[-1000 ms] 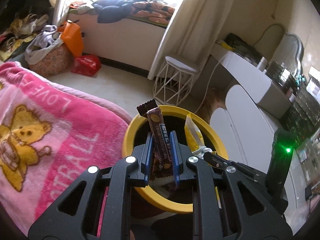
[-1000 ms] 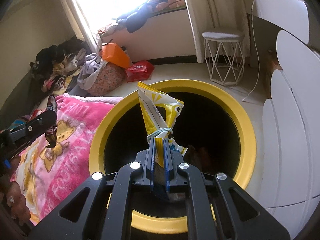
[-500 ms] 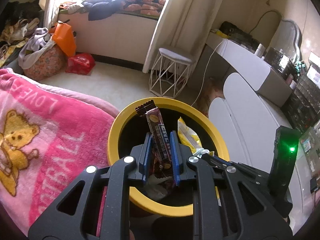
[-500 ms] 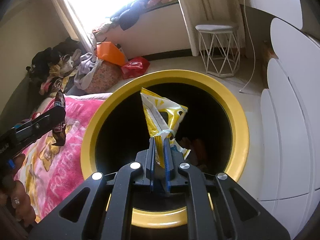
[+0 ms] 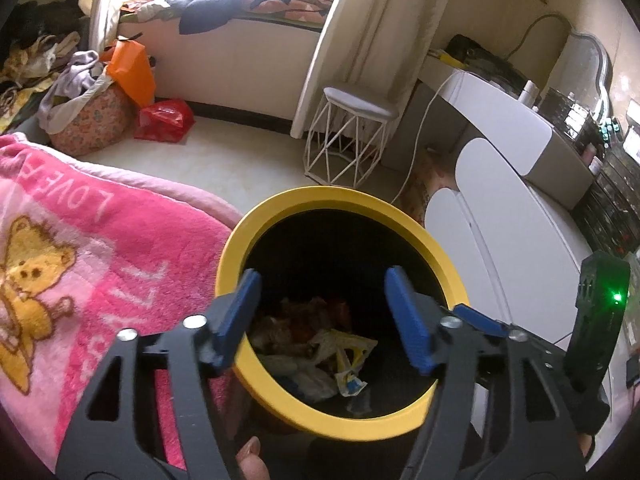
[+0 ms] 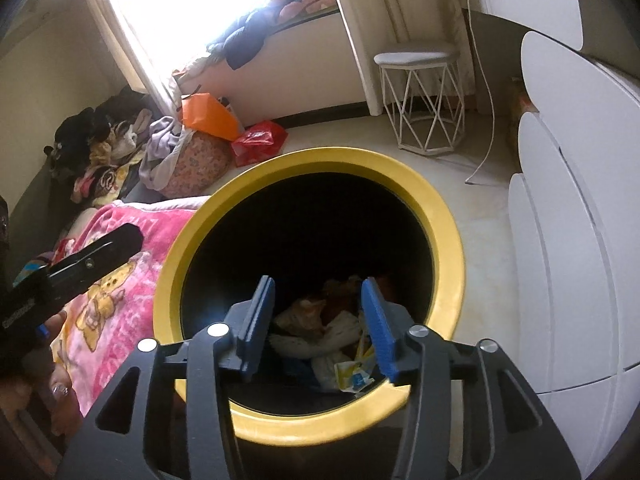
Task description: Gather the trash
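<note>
Sunlit bedroom floor surrounds the yellow bin [image 5: 440, 252], which I use as my landmark. On the left of the bin lies a pink blanket [image 5: 100, 248] with a bear picture, touching the bin's side. Beyond the bin stands a white wire stool [image 5: 352, 136], and far behind on the left I see an orange bag [image 5: 132, 68] and a red bag [image 5: 164, 120] on the floor. On the right of the bin stands a white cabinet [image 5: 512, 216] with rounded panels.

I hold the left gripper [image 5: 324, 316] above the near rim of the bin, and its jaws are spread wide with nothing between them. The right gripper [image 6: 318, 320] hangs also over the bin's mouth, jaws apart and empty. In the right wrist view the left gripper shows at the left of the bin, over the blanket.

The trash [image 5: 320, 352] lies at the bottom inside the bin: crumpled wrappers, some pale plastic, and a yellow-white packet [image 5: 348, 360] on top. From the right wrist view the same packet [image 6: 356, 372] sits near the bin's near wall, below the right jaw.
</note>
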The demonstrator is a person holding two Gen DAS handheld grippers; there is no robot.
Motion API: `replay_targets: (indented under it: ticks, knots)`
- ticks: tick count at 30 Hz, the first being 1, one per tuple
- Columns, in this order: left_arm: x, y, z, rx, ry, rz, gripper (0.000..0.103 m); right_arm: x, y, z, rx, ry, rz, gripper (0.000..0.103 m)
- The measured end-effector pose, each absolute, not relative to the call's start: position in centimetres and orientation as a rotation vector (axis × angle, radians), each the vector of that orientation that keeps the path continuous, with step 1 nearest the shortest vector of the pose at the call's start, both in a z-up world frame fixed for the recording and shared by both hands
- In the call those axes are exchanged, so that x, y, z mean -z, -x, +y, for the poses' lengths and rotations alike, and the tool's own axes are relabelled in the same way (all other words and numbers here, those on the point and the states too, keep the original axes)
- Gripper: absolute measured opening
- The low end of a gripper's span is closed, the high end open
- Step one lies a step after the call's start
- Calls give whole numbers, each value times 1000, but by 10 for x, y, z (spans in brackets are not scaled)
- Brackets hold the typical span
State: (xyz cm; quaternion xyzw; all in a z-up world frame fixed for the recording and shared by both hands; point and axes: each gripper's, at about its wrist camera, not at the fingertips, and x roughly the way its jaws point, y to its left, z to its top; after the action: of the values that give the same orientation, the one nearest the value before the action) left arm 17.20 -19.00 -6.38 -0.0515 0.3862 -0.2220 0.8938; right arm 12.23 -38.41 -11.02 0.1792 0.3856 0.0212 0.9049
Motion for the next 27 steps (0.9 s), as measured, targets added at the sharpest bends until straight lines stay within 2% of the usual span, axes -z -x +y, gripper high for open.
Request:
replay_targets:
  ticks: [2, 4, 10, 16, 27]
  knots:
    - [62, -170, -186, 449, 112, 796, 76, 108, -120, -384, -35, -367, 789, 56]
    - [60, -168, -180, 438, 117, 789, 82, 105, -117, -383, -27, -359, 781, 65]
    - [50, -157, -158, 391, 127, 754, 92, 95, -108, -373, -32, -328, 752, 79]
    - [43, -140, -133, 350, 139, 726, 92, 84, -97, -360, -53, -301, 716, 90]
    - [39, -100, -82, 245, 154, 682, 92, 66, -73, -320, -99, -207, 606, 96]
